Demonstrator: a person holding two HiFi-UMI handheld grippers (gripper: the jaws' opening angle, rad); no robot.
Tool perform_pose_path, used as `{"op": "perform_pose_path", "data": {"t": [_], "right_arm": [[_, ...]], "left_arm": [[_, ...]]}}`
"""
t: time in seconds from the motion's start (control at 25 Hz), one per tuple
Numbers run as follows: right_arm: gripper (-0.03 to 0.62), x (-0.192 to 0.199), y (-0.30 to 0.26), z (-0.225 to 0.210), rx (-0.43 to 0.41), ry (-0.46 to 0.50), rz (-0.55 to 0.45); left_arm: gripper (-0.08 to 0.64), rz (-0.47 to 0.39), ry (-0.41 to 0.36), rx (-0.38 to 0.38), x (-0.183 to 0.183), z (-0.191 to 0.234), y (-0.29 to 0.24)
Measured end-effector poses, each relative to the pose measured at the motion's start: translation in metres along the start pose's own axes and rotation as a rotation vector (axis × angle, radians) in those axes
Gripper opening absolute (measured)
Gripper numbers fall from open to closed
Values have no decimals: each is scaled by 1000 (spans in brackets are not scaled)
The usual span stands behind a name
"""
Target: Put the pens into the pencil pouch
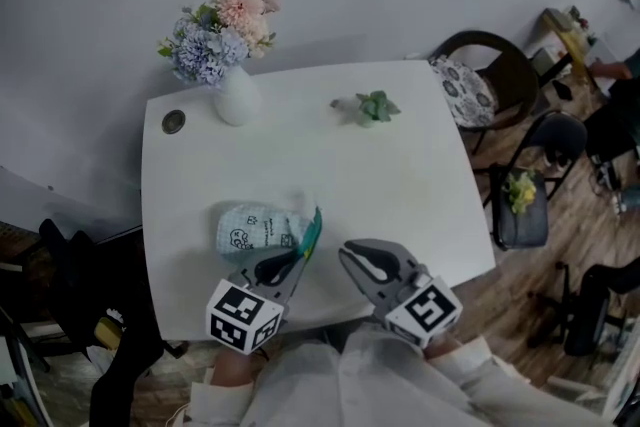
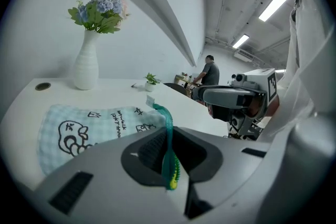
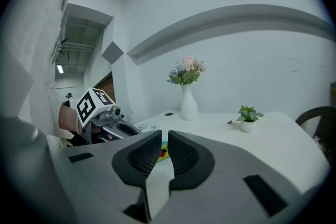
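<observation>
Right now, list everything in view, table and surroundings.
table: one, white, centre.
vase: one, white, pink and blue flowers, table's far left.
plant: one, green, potted, far middle.
disc: one, dark, far left corner.
pouch: one, pale blue check, near left.
zip: one, teal, on pouch, in left gripper.
chairs: several, dark, right of table.
left gripper: one, grey, shut on zip.
right gripper: one, grey, jaws a slit apart, empty.
</observation>
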State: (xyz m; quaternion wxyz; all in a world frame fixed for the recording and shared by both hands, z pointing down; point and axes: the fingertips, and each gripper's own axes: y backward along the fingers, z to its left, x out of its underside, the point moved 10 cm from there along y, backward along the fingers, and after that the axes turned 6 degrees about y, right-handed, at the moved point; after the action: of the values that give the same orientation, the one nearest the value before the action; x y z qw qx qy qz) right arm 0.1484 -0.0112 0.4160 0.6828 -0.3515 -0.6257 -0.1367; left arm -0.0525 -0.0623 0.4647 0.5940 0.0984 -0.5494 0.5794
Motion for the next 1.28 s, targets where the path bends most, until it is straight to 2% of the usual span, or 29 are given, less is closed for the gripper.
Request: {"op": "perform_pose_path", "data": {"t": [0.2, 0.52, 0.88, 1.08, 1.28], "right_arm": [[40, 9, -1, -1, 24, -29, 18], [40, 16, 3, -4, 46, -46, 39], [40, 16, 2, -3, 49, -51, 55], [40, 12, 0, -4, 53, -37, 50], [40, 3, -7, -11, 58, -9, 31]], "left_arm": [[35, 38, -31, -8, 7, 0, -14], [35, 43, -48, -28, 14, 0, -24], [44, 52, -30, -9, 15, -1, -28], [81, 29, -19, -10, 10, -1, -22], [81, -45, -14, -25, -1, 0, -12]]}}
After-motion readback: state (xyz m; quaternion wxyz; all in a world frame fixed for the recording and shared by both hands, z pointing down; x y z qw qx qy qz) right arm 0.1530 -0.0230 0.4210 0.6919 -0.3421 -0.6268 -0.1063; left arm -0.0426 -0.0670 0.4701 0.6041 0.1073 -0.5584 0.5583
